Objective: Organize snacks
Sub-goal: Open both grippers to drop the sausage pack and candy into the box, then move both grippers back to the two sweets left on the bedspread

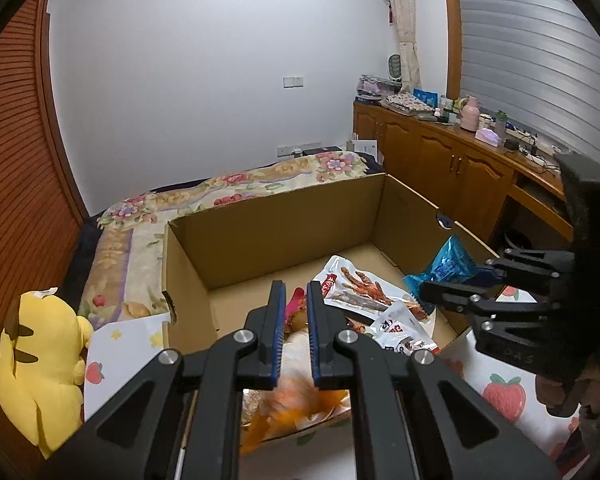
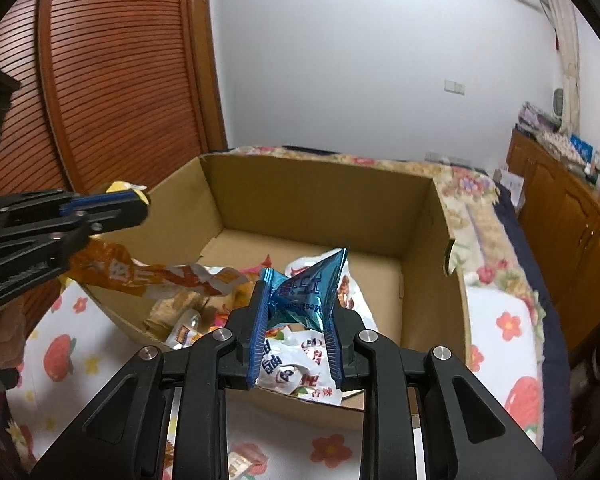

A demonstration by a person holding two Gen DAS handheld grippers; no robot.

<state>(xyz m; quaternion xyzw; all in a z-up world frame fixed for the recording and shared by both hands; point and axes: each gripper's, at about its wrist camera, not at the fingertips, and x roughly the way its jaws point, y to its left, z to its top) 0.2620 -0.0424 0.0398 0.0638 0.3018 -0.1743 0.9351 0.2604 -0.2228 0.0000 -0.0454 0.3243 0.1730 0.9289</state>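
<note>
Right gripper (image 2: 296, 316) is partly closed on the blue foil packet (image 2: 306, 290), holding it over the near side of the cardboard box (image 2: 420, 240). Left gripper (image 1: 296, 320) is pinched nearly shut on the orange bag (image 2: 140, 276) at the box's left wall. Both look light, crinkly and slick, probably crushable, so grip the crimped seams, not the puffed middle.

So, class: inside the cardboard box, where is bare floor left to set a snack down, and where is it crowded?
Bare floor runs along the cardboard box's far wall and right wall. The near left corner is crowded with snack packets, under the blue packet in the right gripper.
</note>
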